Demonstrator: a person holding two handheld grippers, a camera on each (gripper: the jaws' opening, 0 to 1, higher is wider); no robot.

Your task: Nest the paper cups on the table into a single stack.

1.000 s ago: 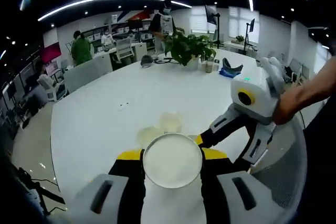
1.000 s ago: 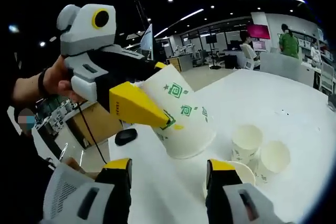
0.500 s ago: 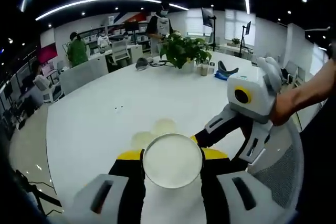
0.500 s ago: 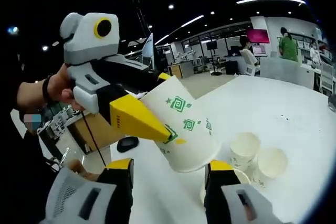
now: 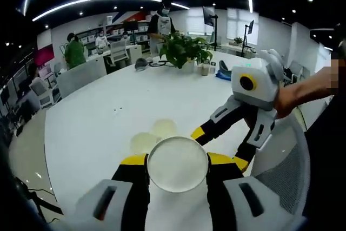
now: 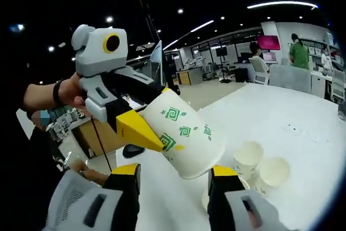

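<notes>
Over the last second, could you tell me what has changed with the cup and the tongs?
Little has changed. The left tongs stay shut on the green-patterned paper cup, carrying it tilted above the table; the right tongs stay open. In the left gripper view, the right tongs appear slightly further back. The loose cups remain put.

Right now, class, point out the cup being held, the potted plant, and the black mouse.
held paper cup (image 6: pixel 186 136), right gripper view, on its printed side wall.
potted plant (image 5: pixel 184 51), left gripper view, on the leaves.
black mouse (image 6: pixel 133 150), right gripper view, on its top.
</notes>
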